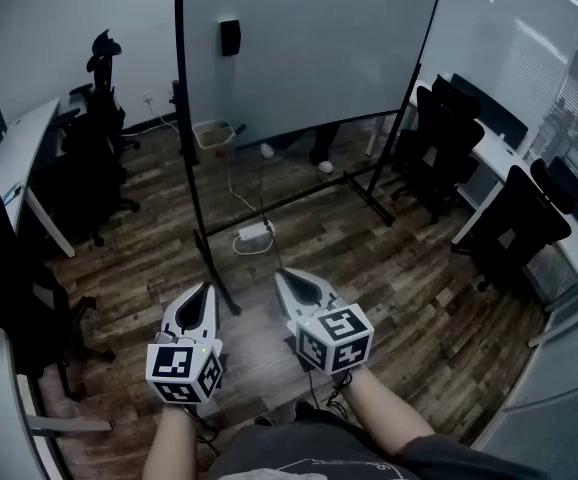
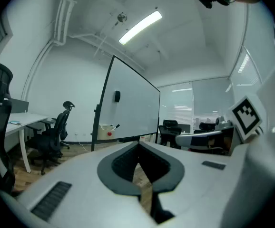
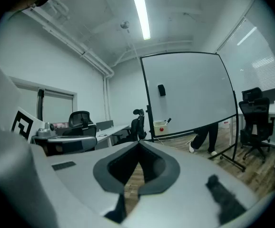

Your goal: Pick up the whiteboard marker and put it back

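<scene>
A dark whiteboard marker sticks out of a small pale box fixed low on the whiteboard stand; the same marker and the box show in the other views. My left gripper and right gripper are held side by side above the wooden floor, well short of the whiteboard. Both point roughly level toward the board. In the gripper views the left gripper and the right gripper have their tips together with nothing between them.
A black eraser clings to the board. A person's legs stand behind it. A white power strip with cables lies on the floor by the stand's foot. Black office chairs and desks line both sides.
</scene>
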The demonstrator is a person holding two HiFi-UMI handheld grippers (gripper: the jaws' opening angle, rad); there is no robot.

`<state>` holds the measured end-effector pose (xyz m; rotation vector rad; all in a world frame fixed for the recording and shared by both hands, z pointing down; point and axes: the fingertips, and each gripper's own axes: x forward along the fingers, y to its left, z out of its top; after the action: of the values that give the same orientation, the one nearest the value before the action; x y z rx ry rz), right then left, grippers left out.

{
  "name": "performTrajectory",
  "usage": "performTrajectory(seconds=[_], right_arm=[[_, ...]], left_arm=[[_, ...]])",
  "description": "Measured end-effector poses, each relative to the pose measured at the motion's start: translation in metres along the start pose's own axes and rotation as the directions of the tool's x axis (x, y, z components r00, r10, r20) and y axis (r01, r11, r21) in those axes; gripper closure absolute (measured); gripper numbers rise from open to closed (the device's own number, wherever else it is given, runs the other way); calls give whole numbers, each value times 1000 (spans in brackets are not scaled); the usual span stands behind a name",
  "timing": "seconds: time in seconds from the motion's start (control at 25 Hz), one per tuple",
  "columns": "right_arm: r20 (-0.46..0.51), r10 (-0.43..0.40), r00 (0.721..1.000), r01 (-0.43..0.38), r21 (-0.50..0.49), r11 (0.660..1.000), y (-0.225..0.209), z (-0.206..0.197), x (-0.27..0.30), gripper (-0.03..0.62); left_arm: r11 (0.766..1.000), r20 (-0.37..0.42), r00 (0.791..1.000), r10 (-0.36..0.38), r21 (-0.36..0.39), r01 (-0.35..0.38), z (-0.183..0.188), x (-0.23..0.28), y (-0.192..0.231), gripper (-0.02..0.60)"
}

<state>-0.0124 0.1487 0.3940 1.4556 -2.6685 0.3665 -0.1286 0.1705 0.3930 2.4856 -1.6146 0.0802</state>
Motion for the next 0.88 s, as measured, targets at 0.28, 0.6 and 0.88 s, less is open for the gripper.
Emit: performTrajectory(seconds=[0.28,0.6,0.88], right_arm=[[-12,23,1000,-23,-17,1000,0,-2,5,572],[59,-18,998,15,52,999,5,-9,4,571],[44,-50,998,47,59,997,-24,-18,19,569]], left_arm=[[1000,16,1000,5,5,-5,7,1,2,568],[999,34,999,-29,-27,30,-3,-6,14,567],[999,20,999,-27,-26,27,-11,20,19,566]])
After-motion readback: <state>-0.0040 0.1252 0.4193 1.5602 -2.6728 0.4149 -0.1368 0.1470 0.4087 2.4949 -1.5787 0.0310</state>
